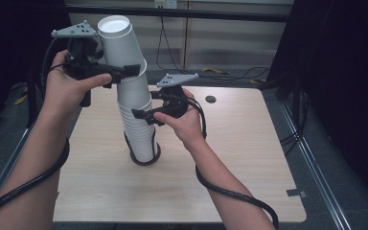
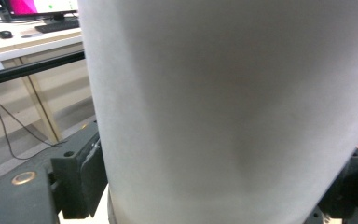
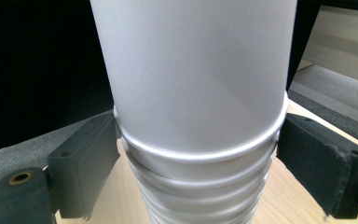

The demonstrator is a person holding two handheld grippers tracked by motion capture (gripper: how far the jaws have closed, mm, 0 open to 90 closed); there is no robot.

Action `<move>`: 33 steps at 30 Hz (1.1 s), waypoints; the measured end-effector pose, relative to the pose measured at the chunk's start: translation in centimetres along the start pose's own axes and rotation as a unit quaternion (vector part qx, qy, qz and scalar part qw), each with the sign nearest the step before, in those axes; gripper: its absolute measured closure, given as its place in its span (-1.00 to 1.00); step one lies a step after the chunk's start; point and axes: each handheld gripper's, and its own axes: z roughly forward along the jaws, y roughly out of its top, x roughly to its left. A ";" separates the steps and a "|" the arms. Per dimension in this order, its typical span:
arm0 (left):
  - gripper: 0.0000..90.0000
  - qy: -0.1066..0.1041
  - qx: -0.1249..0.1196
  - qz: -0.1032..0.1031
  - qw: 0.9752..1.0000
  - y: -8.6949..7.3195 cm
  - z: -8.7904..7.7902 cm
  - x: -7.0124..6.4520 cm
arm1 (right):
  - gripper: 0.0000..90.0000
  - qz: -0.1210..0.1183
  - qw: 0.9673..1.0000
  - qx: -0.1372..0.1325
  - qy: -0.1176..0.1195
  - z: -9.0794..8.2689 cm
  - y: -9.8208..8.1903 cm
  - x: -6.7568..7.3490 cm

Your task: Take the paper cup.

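top cup (image 1: 120,48) tilts left, base up, atop upright cup stack (image 1: 139,129).

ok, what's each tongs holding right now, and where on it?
Left tongs clamp the top white paper cup on its side wall, near its lower rim. Right tongs grip the stack of white paper cups below, around the rims midway up.

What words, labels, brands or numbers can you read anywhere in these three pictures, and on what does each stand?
None can be read.
The white paper cups are plain, with no print showing.
The monitor in the left gripper view shows pink and white patches, too blurred to read.
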 end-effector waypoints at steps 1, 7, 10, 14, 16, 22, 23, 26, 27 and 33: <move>-0.68 0.001 0.002 0.000 1.000 0.2 -0.2 0.0 | -0.72 0.003 1.000 -0.002 0.000 0.0 0.0 0.0; -0.68 0.001 0.000 -0.001 1.000 0.3 -0.7 0.1 | -0.72 0.001 1.000 0.000 0.000 0.0 -0.1 0.0; -0.68 -0.001 -0.002 -0.004 1.000 0.2 -0.8 0.1 | -0.70 0.000 1.000 0.000 0.001 -0.1 -0.2 0.0; -0.68 -0.006 -0.004 -0.005 1.000 0.3 -1.1 0.1 | -0.70 0.000 1.000 0.003 0.000 -0.2 -0.4 -0.1; -0.68 -0.006 -0.006 -0.004 1.000 0.4 -1.3 0.1 | -0.70 0.000 1.000 0.004 0.001 -0.3 -0.5 -0.2; -0.68 -0.006 -0.012 -0.005 1.000 0.6 -1.8 0.1 | -0.69 0.001 1.000 0.007 -0.004 -0.4 -0.7 -0.4; -0.68 -0.005 -0.012 -0.005 1.000 0.6 -1.9 0.1 | -0.69 0.001 1.000 0.007 -0.004 -0.4 -0.7 -0.4; -0.68 -0.009 -0.021 -0.007 1.000 0.6 -2.5 0.1 | -0.69 0.000 1.000 0.007 -0.002 -0.4 -0.8 -0.4; -0.68 -0.009 -0.021 -0.007 1.000 0.6 -2.5 0.1 | -0.69 0.001 1.000 0.008 -0.002 -0.4 -0.8 -0.4; -0.68 -0.011 -0.021 -0.013 1.000 0.1 -3.7 0.6 | -0.69 0.003 1.000 0.012 0.000 -0.5 -1.2 -0.6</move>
